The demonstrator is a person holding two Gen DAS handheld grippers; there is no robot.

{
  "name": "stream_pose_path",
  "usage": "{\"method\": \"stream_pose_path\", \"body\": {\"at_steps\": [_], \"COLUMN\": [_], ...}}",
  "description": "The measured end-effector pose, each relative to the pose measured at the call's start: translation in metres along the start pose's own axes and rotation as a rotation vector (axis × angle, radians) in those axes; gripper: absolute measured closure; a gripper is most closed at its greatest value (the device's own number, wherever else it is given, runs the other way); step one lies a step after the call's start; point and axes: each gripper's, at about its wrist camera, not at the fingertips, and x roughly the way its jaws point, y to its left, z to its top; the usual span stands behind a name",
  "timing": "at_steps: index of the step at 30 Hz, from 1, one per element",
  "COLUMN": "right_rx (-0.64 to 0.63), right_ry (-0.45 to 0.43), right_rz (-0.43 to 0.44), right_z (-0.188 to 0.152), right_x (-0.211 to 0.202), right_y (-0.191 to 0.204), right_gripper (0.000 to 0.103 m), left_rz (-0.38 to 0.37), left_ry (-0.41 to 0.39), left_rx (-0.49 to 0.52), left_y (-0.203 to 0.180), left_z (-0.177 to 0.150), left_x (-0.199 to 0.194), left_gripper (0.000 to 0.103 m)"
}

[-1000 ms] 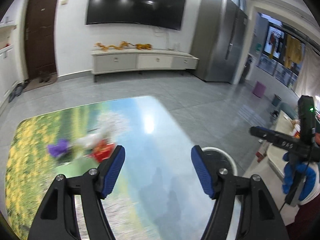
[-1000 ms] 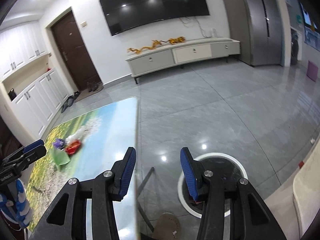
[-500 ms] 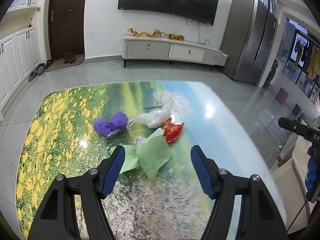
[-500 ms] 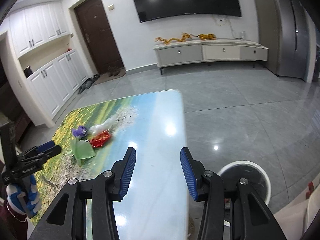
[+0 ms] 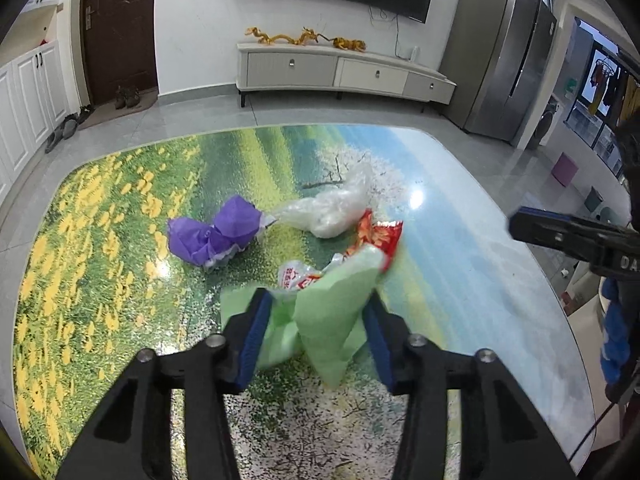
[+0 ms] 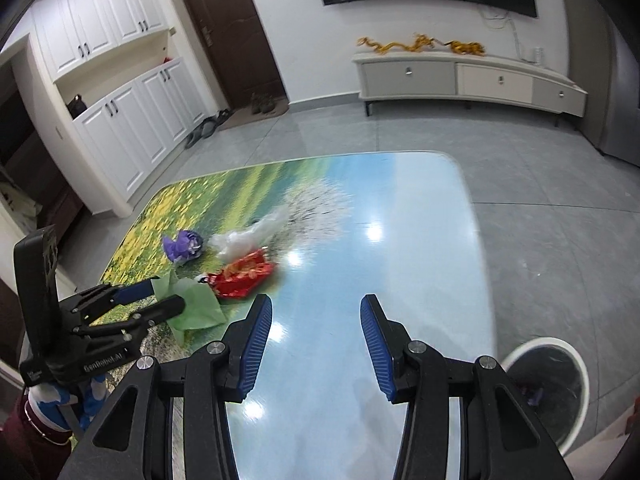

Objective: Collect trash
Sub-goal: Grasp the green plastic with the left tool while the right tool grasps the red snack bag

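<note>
Grey floor tiles and a white wall with a dark television framed a glossy table [image 5: 460,280] printed with a meadow of yellow flowers and a pale sky. Near its middle lay a small heap of trash: a crumpled purple paper [image 5: 212,232], a clear plastic bag [image 5: 332,212] just beside it, a red snack wrapper [image 5: 376,236] touching the bag's near side, and a light green paper [image 5: 328,312] nearest the camera, overlapping a white-and-red wrapper scrap. The left gripper [image 5: 316,332] was tilted down over the heap, its blue-padded jaws closing with the green paper between them; the left pad met the paper's edge, and whether the right one pressed it could not be told. The right gripper [image 6: 316,340] hung above bare blue tabletop, well apart from the heap, jaws partly spread and holding nothing. Off the table's right edge, on the floor, stood a white-rimmed bin [image 6: 576,364] with a dark liner
</note>
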Motion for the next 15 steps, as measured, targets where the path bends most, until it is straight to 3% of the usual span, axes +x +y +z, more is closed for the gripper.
{"method": "stream_pose_path", "body": {"at_steps": [3,15], "right_rx": [-0.013,0.045], "right_ry": [0.022,0.116], "right_rz": [0.023,0.115], "right_z": [0.007,0.013], "right_x": [0.018,0.073], "right_y": [0.012,0.039], "right_gripper": [0.059,0.054], "left_rz": [-0.026,-0.033], "left_ry": [0.004,-0.059], "left_rx": [-0.009,-0.137], "left_y": [0.004,0.049], "left_z": [-0.003,-0.018], "left_x": [0.001,-0.027], "left_gripper": [0.077,0.078]}}
